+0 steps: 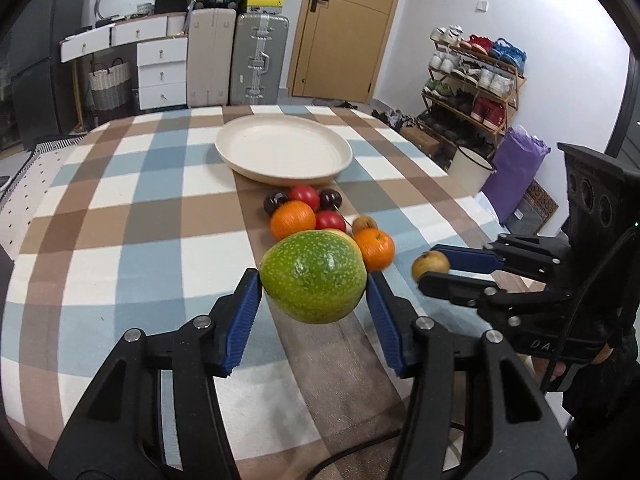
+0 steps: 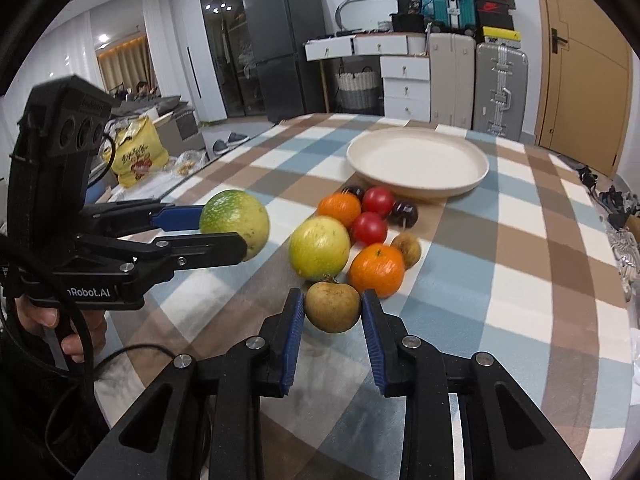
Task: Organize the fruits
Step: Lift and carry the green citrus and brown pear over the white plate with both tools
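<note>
My left gripper (image 1: 314,280) is shut on a large green speckled fruit (image 1: 313,277) and holds it above the table; it also shows in the right wrist view (image 2: 234,219). My right gripper (image 2: 332,306) is shut on a small brown fruit (image 2: 333,307), seen in the left wrist view (image 1: 431,265) too. A cluster of fruit lies on the checked tablecloth: two oranges (image 2: 376,270) (image 2: 340,209), two red tomatoes (image 2: 369,227), two dark plums (image 2: 404,212), a yellow-green fruit (image 2: 319,248) and a small brown one (image 2: 407,249). An empty cream plate (image 2: 418,162) sits beyond them.
The table's right edge (image 1: 460,184) drops off toward a white bucket (image 1: 471,168) and a shoe rack (image 1: 472,80). Suitcases (image 1: 258,60) and white drawers (image 1: 162,72) stand behind the table. A yellow bag (image 2: 136,152) lies left of the table.
</note>
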Available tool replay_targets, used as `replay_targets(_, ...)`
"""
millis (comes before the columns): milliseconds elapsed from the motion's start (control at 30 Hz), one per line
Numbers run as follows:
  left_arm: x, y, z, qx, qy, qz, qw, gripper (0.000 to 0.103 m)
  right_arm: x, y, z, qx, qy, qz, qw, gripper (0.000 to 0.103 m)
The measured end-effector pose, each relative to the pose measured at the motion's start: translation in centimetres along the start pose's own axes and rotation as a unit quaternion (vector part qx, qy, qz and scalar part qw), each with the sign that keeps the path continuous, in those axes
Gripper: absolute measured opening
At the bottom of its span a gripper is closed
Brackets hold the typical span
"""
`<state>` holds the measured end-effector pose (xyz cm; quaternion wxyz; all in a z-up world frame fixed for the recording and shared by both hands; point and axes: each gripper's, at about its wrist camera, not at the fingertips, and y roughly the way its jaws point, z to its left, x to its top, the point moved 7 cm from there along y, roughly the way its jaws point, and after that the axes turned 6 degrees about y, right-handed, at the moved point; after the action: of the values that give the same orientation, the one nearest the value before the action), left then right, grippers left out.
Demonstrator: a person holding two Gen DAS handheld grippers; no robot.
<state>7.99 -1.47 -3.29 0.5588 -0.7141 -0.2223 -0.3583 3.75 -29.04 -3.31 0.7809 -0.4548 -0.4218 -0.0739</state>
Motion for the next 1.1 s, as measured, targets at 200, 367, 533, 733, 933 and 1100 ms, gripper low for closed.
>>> replay_targets(200,2.2,-0.9,2.1,0.025,-0.014,-0.025,0.9993,0.051,2.6,-1.7,-1.0,-0.010,0.012,-0.035,0.999,0.030)
replay_targets(367,4.2,-0.8,3.9,0.045,-0.023,-0.038,0.9980,0.051,5.0,-2.5,-1.8,-0.013,0.020,-0.059,0.998,0.030)
replay_targets(533,6.3,-0.3,5.0,0.069,-0.020,-0.050,0.9962,0.052,6.8,-2.7,-2.6,-0.010,0.026,-0.073,0.997,0.030)
replay_targets(733,8.5,1.1,5.5,0.082,-0.018,-0.057,0.9948,0.052,8.5,-2.8,-3.9,-0.004,0.036,-0.081,0.996,0.030)
replay_targets(933,9.9,2.8,5.6,0.090,-0.013,-0.059,0.9941,0.052,9.7,-2.9,-5.5,-0.007,0.046,-0.089,0.995,0.030)
replay_targets(1100,10.8,4.2,6.2,0.100,-0.017,-0.062,0.9929,0.052,10.4,-2.3,-6.7,-0.016,0.053,-0.086,0.995,0.030)
